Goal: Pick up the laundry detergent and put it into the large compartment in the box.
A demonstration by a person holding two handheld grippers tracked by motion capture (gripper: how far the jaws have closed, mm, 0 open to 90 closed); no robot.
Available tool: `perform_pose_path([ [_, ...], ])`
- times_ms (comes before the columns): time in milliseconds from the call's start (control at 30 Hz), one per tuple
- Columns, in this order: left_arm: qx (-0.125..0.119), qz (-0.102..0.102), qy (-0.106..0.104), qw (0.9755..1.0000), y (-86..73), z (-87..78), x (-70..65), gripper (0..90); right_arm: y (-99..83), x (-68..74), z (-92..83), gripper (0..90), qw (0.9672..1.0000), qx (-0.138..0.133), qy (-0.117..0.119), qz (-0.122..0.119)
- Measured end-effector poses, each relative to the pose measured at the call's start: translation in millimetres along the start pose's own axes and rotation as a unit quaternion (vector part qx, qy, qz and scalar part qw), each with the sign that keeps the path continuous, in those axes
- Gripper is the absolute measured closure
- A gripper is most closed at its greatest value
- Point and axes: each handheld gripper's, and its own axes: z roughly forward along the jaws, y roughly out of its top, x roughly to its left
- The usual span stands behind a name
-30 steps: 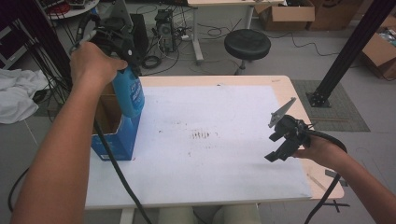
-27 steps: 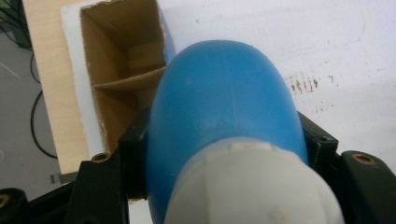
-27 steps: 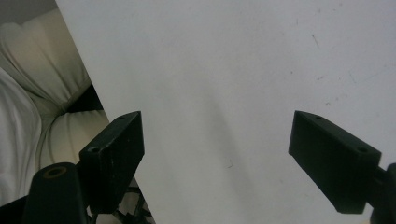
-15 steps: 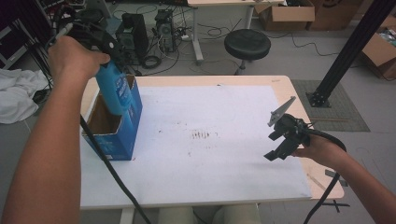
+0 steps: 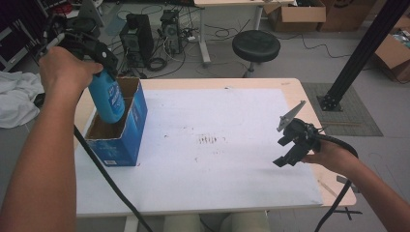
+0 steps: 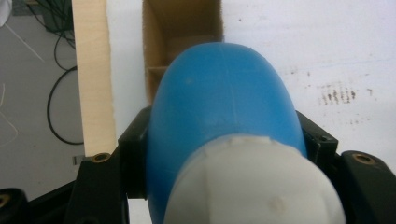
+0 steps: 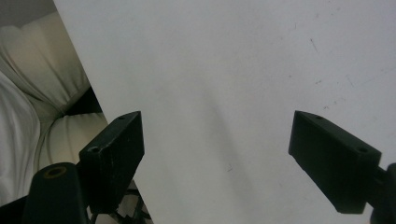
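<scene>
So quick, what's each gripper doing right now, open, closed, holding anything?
Left gripper: closed on the blue bottle, over the box.
Right gripper: open, holding nothing, above the table.

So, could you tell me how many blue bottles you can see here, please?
1. The blue bottle is clamped in the left gripper, its lower end inside the open blue box. Others could be hidden deeper inside.

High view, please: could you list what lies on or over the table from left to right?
Left tongs holding the blue bottle → blue cardboard box → dark smudges on the white sheet → right tongs, open.
</scene>
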Motion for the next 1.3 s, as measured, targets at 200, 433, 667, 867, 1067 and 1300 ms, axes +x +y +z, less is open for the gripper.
perform_pose_path([
  [200, -0.003, 0.003, 0.002, 1.0, -2.9, 13.9, 5.0, 37.9, -2.3, -0.7, 0.3, 18.0, 1.0, 0.003, -0.001, 0.005],
  [433, -0.01, 0.009, 0.013, 0.9998, -8.8, 39.9, 10.3, 37.9, -6.0, -1.6, 1.8, 18.0, 1.0, 0.003, -0.001, 0.009],
  [667, -0.007, 0.011, 0.01, 0.9999, -13.6, 63.7, 12.2, 37.9, -6.5, -1.6, 3.8, 18.0, 0.9999, 0.005, 0.001, 0.012],
  [867, -0.01, 0.016, 0.009, 0.9998, -18.1, 85.2, 12.0, 37.9, -7.7, -2.1, 7.1, 18.0, 0.9999, 0.007, 0.002, 0.013],
  [1067, -0.007, 0.022, 0.011, 0.9997, -24.6, 108.8, 11.1, 37.9, -8.2, -2.5, 9.8, 18.0, 0.9998, 0.011, 0.004, 0.015],
  [1300, -0.005, 0.02, 0.003, 0.9998, -32.5, 136.1, 13.2, 37.9, -8.5, -3.1, 11.7, 18.0, 0.9998, 0.011, 0.006, 0.018],
])
